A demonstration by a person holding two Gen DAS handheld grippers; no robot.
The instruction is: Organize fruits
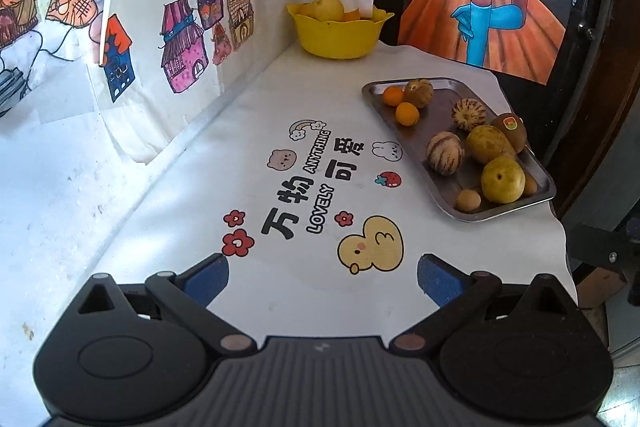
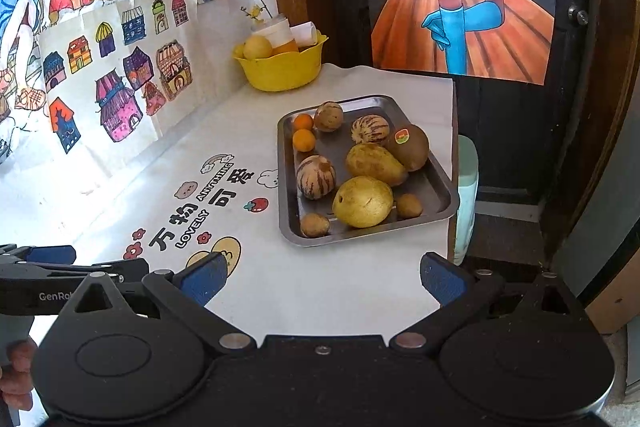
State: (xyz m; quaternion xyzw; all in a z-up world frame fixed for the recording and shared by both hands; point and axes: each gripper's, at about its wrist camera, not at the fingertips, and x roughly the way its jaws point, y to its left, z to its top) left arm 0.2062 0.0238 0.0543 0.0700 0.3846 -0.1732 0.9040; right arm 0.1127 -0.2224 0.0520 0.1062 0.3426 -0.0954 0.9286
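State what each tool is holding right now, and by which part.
Nothing is held. The left tool and right tool are both open and empty above the cloth, short of the metal tray of fruit.

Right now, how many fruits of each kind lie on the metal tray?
On the tray:
Oranges: 2
Striped melons: 3
Pears: 2
Large kiwi with sticker: 1
Small brown fruits: 2
Total: 10

Tray (image 2: pixel 442 199) of fruit sits on the table (image 2: pixel 340 291), right side; bowl (image 2: pixel 284 71) stands far behind it, holding more fruit, by the wall.
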